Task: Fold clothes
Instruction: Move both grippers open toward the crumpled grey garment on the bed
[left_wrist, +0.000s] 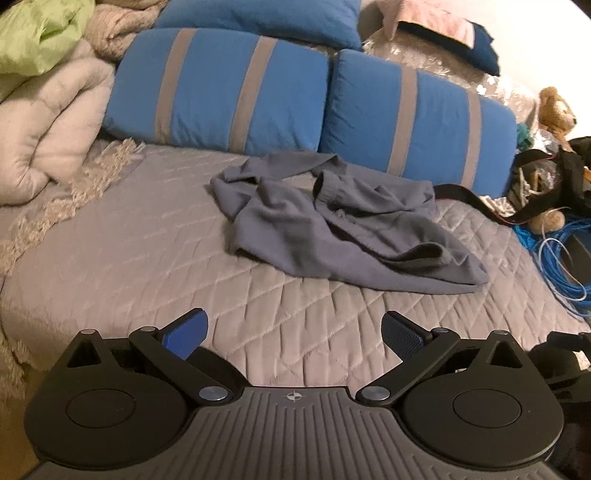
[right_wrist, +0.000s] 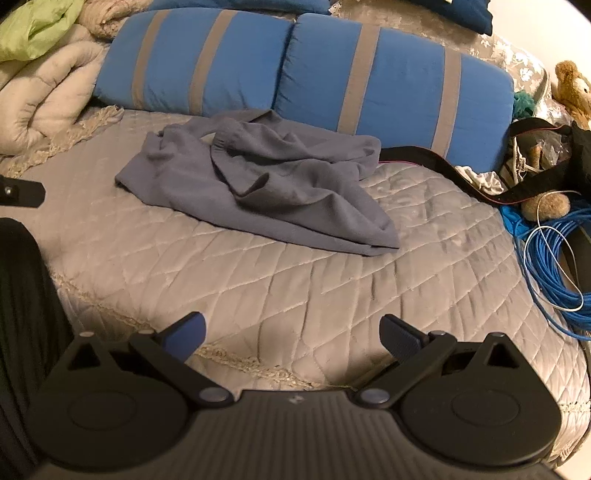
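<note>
Grey-blue garment (left_wrist: 332, 218), one, crumpled before two striped pillows (left_wrist: 221, 92)

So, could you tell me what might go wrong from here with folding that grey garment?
The grey garment lies crumpled with layers overlapping, so an open gripper could pinch several at once. The black strap seems to touch its far edge beside the striped pillow and might drag along. The blue cable coil at the bed's right could snag a spread sleeve.

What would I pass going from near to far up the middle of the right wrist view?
Open right gripper → grey quilted bedspread → crumpled grey garment → blue striped pillows.
</note>
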